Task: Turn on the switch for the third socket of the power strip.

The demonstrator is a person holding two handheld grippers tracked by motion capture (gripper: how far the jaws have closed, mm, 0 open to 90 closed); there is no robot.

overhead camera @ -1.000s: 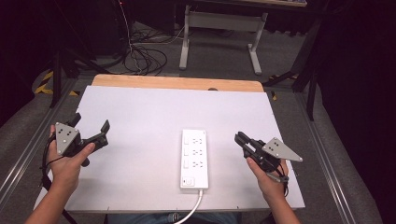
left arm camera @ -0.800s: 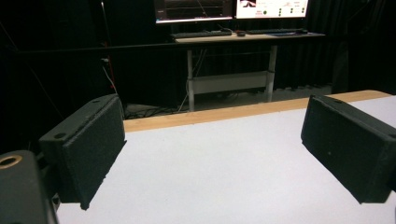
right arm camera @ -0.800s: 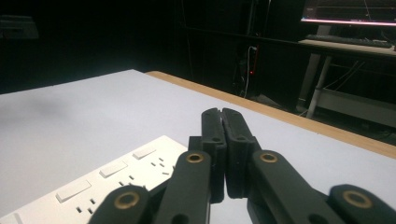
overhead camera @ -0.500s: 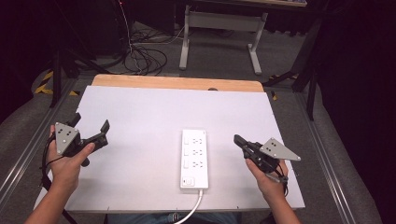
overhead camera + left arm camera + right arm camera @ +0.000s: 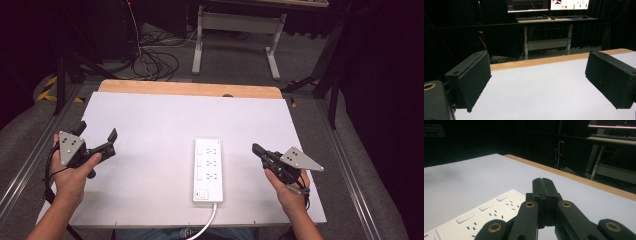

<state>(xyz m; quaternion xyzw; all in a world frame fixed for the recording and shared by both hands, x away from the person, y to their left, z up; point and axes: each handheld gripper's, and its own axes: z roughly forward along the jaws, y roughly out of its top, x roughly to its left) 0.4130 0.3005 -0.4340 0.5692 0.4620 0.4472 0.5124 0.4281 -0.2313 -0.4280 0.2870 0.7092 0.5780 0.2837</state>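
— Where did the power strip (image 5: 208, 169) lie?

— Flat on the white table (image 5: 150, 125), near its front edge, cord trailing off toward the person. The right gripper (image 5: 256, 149) hovered just beside it, jaws pressed together, tip aimed at the switches (image 5: 485, 206).

— And the left gripper (image 5: 98, 137)?

— Spread wide, well apart from the strip, holding nothing.

— So which step?

— The approach, I judged. Next would call for bringing the closed tip over one switch and pressing down.

The power strip (image 5: 208, 169) lies on the table (image 5: 150, 120), between left gripper (image 5: 97, 142) and right gripper (image 5: 257, 150).
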